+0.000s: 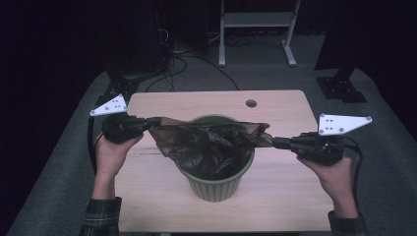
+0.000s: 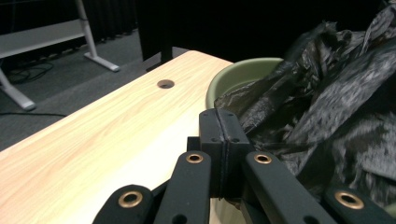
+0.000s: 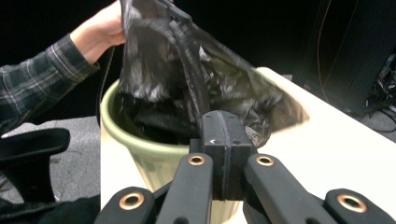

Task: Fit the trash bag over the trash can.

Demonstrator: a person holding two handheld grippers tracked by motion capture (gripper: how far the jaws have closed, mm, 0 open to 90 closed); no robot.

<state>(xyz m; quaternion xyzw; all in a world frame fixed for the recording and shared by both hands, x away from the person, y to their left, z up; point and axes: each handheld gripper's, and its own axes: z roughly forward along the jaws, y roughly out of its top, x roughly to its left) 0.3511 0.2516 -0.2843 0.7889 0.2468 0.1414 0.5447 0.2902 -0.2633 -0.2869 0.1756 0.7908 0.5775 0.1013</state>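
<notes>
1. The bag point(image 1: 206, 142), black and crumpled, is stretched across the mouth of the green bin point(image 1: 216, 189), its middle sagging inside.
2. The bin stands near the middle of the table point(image 1: 285, 105).
3. The left gripper point(image 1: 153, 123) is at the bin's left, jaws pressed together on the bag's left edge, which is drawn out past the rim.
4. In the left gripper view the bag point(image 2: 327, 107) lies to the right of the closed jaws, over the bin point(image 2: 233, 77).
5. The right gripper point(image 1: 273, 142) is at the bin's right, jaws clamped on the bag's right edge just beyond the rim.
6. In the right gripper view the bag point(image 3: 187, 79) rises from the closed jaws toward the other hand point(image 3: 100, 30), with the bin point(image 3: 140, 149) beneath.
7. Both grippers are level with each other, above the rim, the bag spanning between them.
</notes>
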